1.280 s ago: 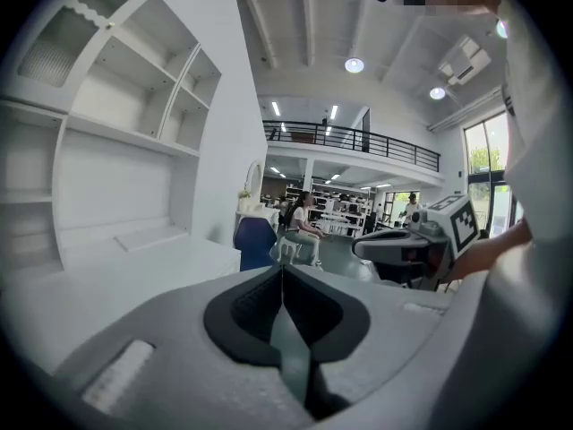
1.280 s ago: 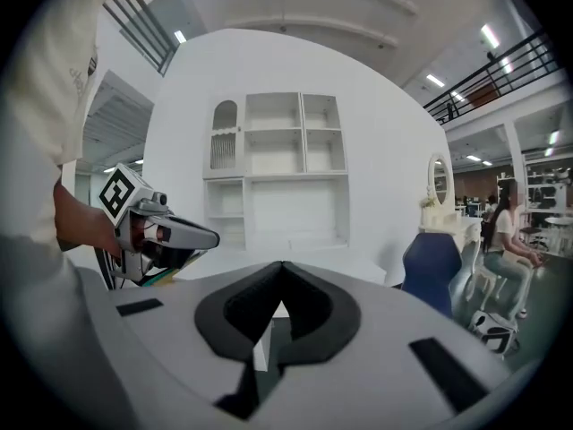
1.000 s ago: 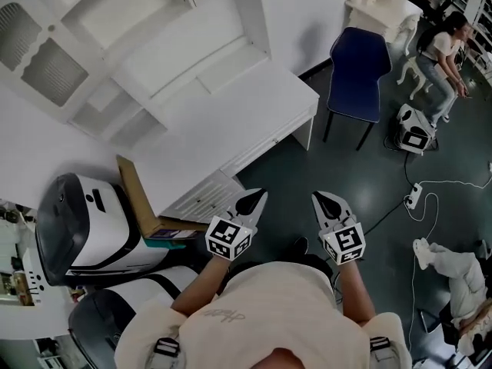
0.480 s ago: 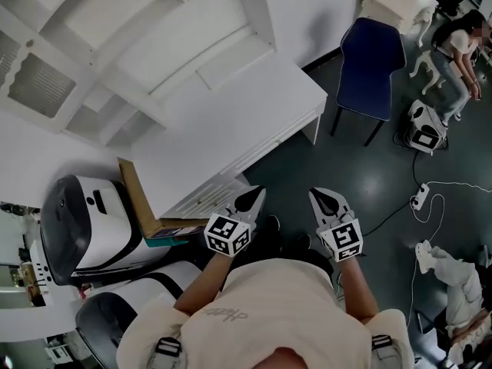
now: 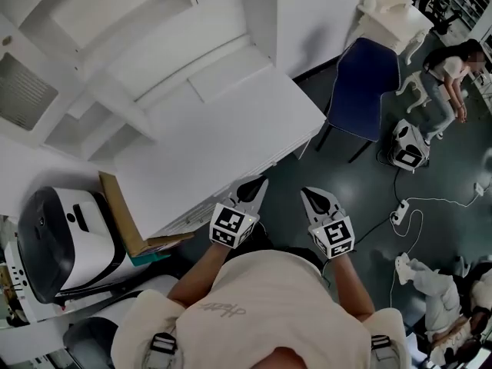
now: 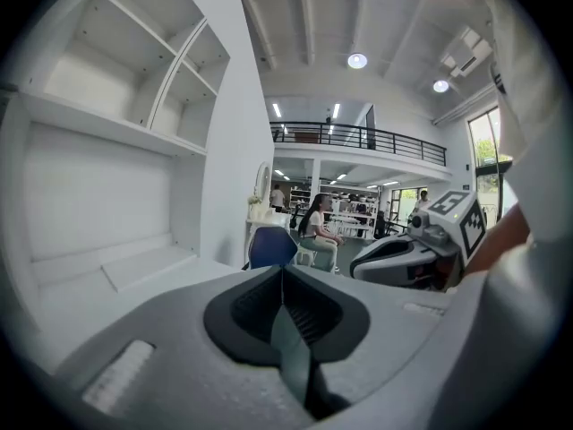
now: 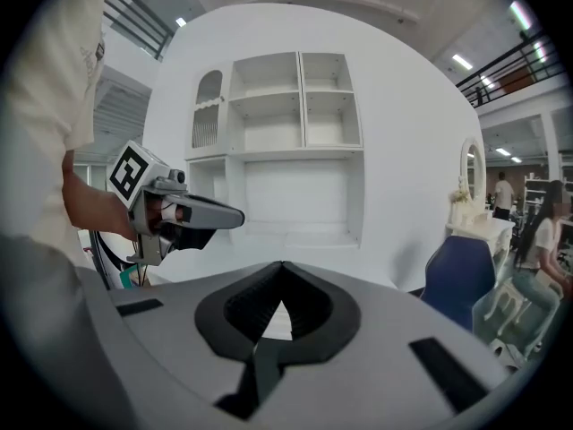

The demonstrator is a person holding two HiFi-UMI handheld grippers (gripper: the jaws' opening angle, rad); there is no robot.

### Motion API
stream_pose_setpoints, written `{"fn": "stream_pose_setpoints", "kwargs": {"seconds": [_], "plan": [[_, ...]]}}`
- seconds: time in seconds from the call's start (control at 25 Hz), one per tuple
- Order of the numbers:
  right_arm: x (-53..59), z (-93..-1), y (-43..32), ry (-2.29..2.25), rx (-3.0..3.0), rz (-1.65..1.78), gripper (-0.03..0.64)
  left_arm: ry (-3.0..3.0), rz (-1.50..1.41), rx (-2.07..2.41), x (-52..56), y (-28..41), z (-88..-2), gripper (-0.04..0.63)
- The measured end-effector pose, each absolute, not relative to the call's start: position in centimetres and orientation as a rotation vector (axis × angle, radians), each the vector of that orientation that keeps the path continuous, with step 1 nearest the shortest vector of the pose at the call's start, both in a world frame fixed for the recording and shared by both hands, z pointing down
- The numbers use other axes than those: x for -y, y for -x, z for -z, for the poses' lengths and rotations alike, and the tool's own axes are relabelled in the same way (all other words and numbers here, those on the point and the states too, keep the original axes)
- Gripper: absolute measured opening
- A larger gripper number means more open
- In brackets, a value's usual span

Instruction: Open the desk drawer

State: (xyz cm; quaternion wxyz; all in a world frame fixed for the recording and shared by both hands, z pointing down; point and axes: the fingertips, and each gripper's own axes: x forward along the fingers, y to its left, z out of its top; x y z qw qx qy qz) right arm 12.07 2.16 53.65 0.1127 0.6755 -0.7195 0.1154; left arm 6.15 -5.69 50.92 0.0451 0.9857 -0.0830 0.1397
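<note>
Left claw: the left claw [image 5: 259, 185] is clenched, its dark tips pressed together with nothing between them. It hovers just off the near edge of the counter and points toward it.
Right claw: the right claw [image 5: 307, 195] is also clenched and empty. It is held near the left claw, not touching it, above the dark grey floor [image 5: 361, 179].
Marker cubes: a black-and-white marker cube [image 5: 232, 227] sits at the back of the left claw, and another [image 5: 332, 237] sits on the right claw.
Drawer: the white desk drawer [image 5: 187, 220] shows only as a thin strip under the counter's near edge, just left of the left claw. Neither claw touches it.
Counter: the flat white counter top [image 5: 223, 129] runs diagonally across the head view.
Hutch: a white open-shelved hutch [image 5: 115, 44] rises along the counter's far side.
Left end: a brown cardboard sheet [image 5: 115, 206] stands on edge there, next to a rounded black-and-white machine [image 5: 54, 237].
Right end: a dark blue chair [image 5: 361, 83] stands by the counter's corner.
Beyond: a seated person [image 5: 448, 71] is past the chair, and a white cable [image 5: 411, 215] trails on the floor.
</note>
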Motion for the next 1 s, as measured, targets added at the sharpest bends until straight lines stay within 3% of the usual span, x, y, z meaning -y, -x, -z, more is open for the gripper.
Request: {"fn": "stream_pose_setpoints", "kwargs": {"seconds": [0.52,1.0], "plan": [[8.0,-55.9,-13.8,-1.894,2.127,-0.428,0.002,-2.905,-0.421,0.449,15.5,-3.8,-52.6,0.017],[18.5,-58.6,-16.5,-1.497,2.353,-0.348,0.002,-2.708,-0.451,0.855,21.2,-4.5,-53.2,0.017]]}}
